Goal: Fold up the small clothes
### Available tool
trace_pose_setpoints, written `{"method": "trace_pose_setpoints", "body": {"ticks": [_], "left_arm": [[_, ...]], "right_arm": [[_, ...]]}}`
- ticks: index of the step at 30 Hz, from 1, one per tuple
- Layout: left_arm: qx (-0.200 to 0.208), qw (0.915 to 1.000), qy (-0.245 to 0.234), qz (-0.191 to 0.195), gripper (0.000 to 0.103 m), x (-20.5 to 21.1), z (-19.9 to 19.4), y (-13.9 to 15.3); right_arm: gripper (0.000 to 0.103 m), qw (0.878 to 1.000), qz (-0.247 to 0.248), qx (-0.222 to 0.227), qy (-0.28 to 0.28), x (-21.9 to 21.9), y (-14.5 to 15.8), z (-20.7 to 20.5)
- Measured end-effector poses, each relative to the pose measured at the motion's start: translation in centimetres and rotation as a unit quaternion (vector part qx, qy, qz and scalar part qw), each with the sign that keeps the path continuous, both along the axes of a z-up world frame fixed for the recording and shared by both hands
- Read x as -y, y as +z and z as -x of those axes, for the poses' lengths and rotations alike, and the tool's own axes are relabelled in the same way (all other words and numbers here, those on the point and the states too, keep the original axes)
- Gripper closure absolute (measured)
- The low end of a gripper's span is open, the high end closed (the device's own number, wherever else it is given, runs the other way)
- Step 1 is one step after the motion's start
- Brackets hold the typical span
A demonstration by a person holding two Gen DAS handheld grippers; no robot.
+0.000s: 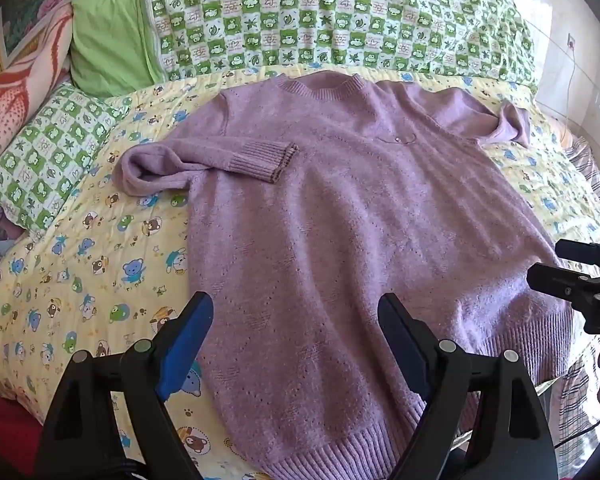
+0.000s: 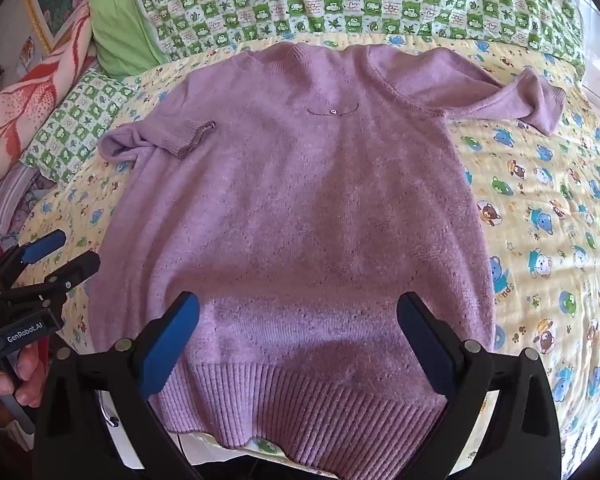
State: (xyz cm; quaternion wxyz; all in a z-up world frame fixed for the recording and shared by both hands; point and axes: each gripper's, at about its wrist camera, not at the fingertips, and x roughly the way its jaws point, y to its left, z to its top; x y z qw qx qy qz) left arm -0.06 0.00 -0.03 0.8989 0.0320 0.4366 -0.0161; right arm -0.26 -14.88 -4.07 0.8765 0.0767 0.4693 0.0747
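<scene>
Left gripper, black frame with blue pads: jaws spread wide, nothing between the pads, hovering tilted down over the lower left of the garment. Its fingers show at 9 o'clock in the right wrist view, held by a hand at the frame edge.

Lilac knitted sweater, round ribbed collar, ribbed hem, lies flat and face up on the pale yellow quilt printed with cartoon bears. Collar at 12 o'clock, hem at 6 o'clock. Sleeve at 9 o'clock is folded back so its ribbed cuff rests on the chest. Sleeve at 2 o'clock runs outward, its end bent over on the quilt. A small pin or ornament sits on the chest below the collar.

Green-and-white checked blanket is piled beyond the collar, at 12 o'clock; a plain green cloth at 10 o'clock.

Right gripper, same build: jaws spread wide, empty, over the hem's middle. Its fingers enter the left wrist view at 3 o'clock.
</scene>
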Motion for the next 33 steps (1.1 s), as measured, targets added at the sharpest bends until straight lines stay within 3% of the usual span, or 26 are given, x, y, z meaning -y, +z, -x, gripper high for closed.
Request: {"method": "trace_pose_setpoints", "body": {"ticks": [33], "left_arm": [[-0.010, 0.9998, 0.003, 0.020, 0.018, 0.0, -0.9, -0.4]], "right_arm": [[0.004, 1.000, 0.003, -0.002, 0.006, -0.3, 0.2, 0.0]]}}
